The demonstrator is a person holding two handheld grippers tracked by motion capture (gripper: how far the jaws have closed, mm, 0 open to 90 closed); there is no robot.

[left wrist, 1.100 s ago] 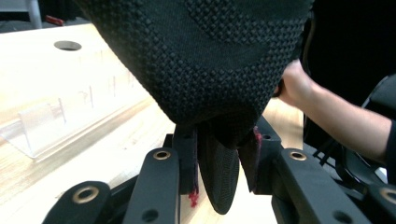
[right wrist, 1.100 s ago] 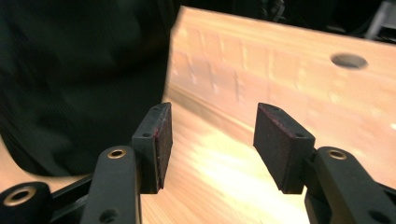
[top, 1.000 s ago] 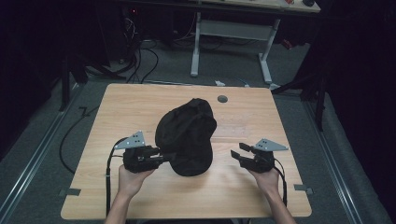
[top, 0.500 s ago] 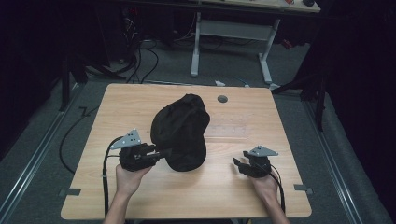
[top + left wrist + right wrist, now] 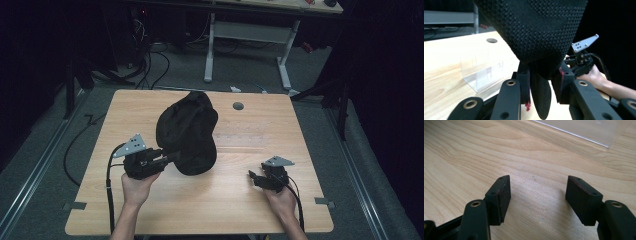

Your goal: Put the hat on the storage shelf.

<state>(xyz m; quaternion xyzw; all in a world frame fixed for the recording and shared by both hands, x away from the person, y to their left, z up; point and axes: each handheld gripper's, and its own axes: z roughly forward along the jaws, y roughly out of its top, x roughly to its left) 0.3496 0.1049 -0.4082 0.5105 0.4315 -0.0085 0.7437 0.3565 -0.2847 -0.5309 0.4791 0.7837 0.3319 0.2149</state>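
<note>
1. Two grippers worked over a pale wooden bench (image 5: pixel 150 215) in the high view. The left gripper (image 5: pixel 167 157), near the bench's left edge, was clamped on the lower rim of a black cap (image 5: pixel 187 132) that stood lifted and slumped above the bench's middle, reaching toward the far edge. The right gripper (image 5: pixel 256 177) sat low near the front right corner, well apart from the cap, its jaws spread and having just been opening with nothing between them. A round hole (image 5: pixel 238 106) lay near the far edge, right of the cap.

2. Seen from the left gripper view, the left gripper (image 5: pixel 542 77) pinched a fold of the cap (image 5: pixel 536 27), whose dimpled black fabric hung from above and bulged below the pads. A clear plastic stand (image 5: pixel 486 71) rested on the bench (image 5: pixel 444 75) just beyond. The right gripper (image 5: pixel 571 61) and the hand holding it showed farther off at the right.

3. From the right gripper view, the right gripper (image 5: pixel 537 192) stood wide over bare wood, both pads empty. The bench (image 5: pixel 474 150) ran beneath, and the clear plastic stand (image 5: pixel 584 128) sat near the top edge of the frame.
</note>
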